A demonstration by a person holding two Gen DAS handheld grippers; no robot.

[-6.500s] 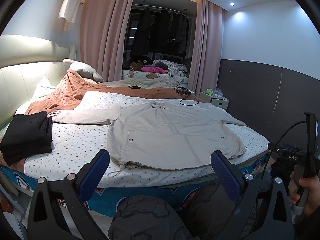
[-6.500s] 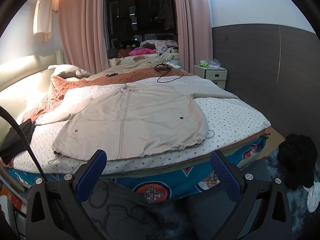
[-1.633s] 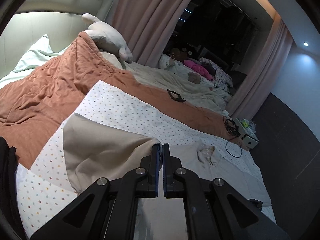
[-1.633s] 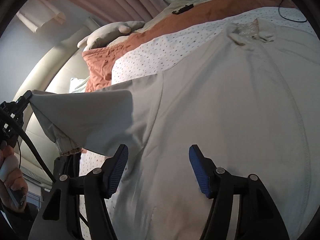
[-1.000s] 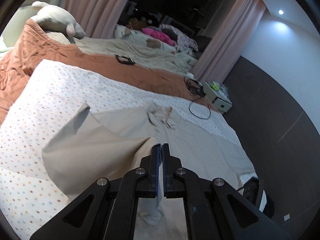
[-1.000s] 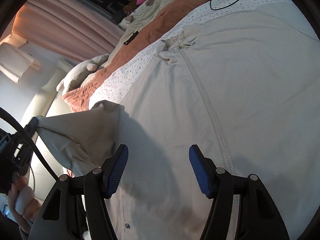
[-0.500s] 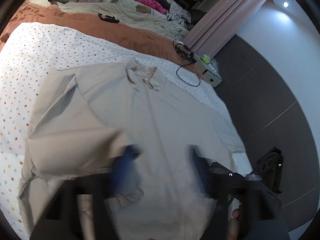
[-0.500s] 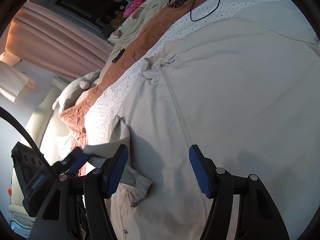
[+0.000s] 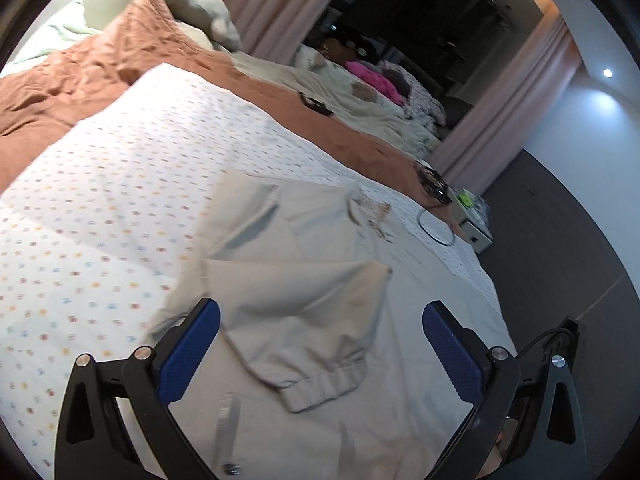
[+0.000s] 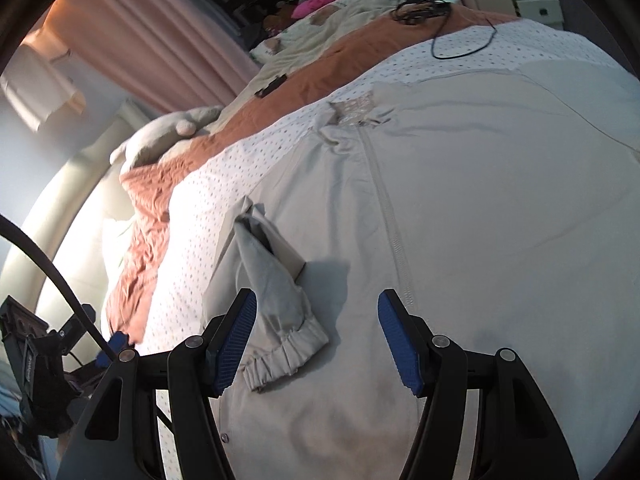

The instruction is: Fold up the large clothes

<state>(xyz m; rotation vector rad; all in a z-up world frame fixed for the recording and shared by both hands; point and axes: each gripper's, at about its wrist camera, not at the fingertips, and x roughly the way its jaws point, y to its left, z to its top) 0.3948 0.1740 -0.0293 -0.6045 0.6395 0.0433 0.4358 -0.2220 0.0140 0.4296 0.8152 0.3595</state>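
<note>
Beige jacket (image 9: 360, 320) lies flat on the bed (image 9: 100, 208). Left wrist view: the left gripper (image 9: 320, 344) is spread wide and empty, its jaws having just opened; the sleeve (image 9: 304, 320) lies folded onto the body just ahead, between the jaws. Right wrist view: the right gripper (image 10: 316, 332) is half spread and empty above the jacket (image 10: 460, 220), cuff (image 10: 280, 348) beside its left jaw. First sleeve fold looks done; the other sleeve probably comes next.

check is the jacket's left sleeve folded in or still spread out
Folded in: the sleeve lies doubled across the jacket front, cuff on the body.
</note>
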